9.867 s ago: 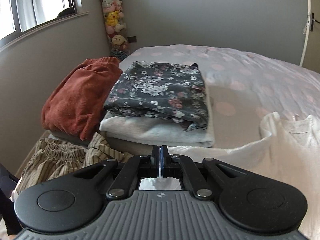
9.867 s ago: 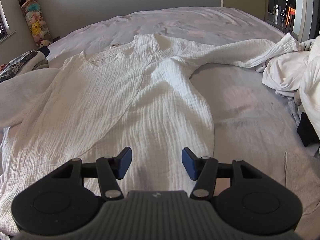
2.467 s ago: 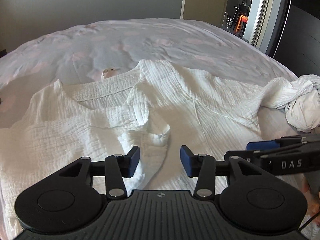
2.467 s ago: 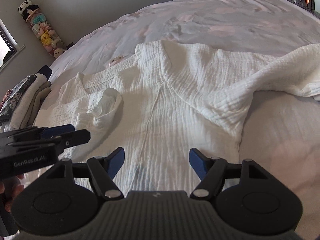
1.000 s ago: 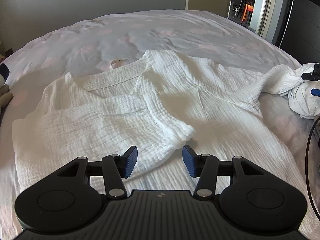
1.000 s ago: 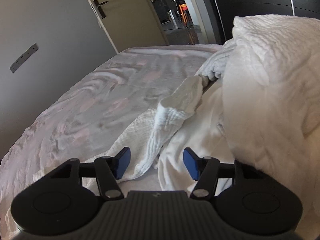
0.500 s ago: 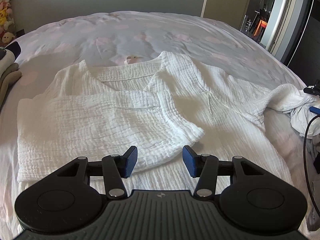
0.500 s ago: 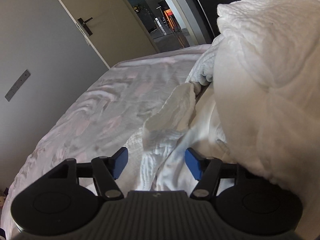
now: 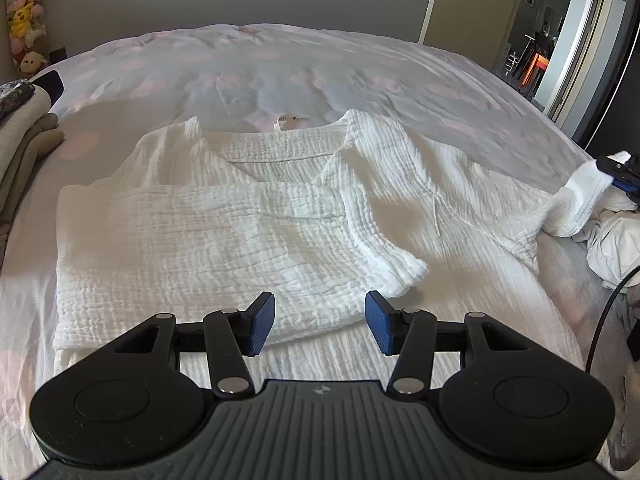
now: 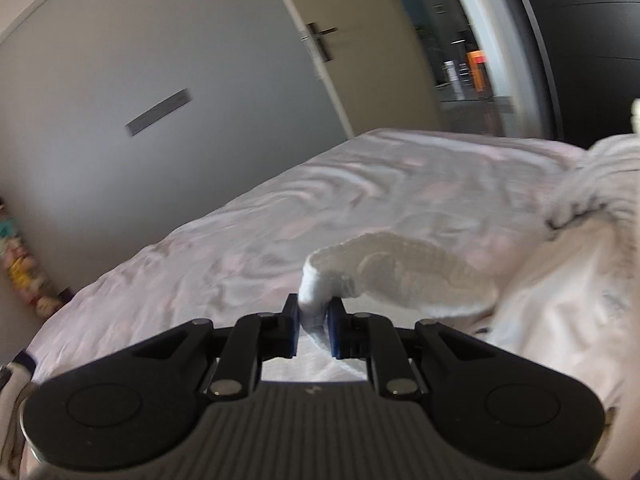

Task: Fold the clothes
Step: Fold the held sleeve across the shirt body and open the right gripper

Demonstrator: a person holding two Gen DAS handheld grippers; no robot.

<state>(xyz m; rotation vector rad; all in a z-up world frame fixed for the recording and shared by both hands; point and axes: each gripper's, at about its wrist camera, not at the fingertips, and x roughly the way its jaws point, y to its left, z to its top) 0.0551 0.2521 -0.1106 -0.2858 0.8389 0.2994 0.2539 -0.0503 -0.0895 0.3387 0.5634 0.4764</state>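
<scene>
White crinkled shirt on a pale bedspread with faint pink dots; blue gripper pads.

No readable text; neck tag print illegible.

Right gripper, jaws pinched on white sleeve cuff; pale rumpled bedspread behind

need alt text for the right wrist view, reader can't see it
The right gripper is shut on the cuff of a white crinkled sleeve, lifting it above a pale pink bed cover. Behind are a grey wall and a closed door.
</scene>
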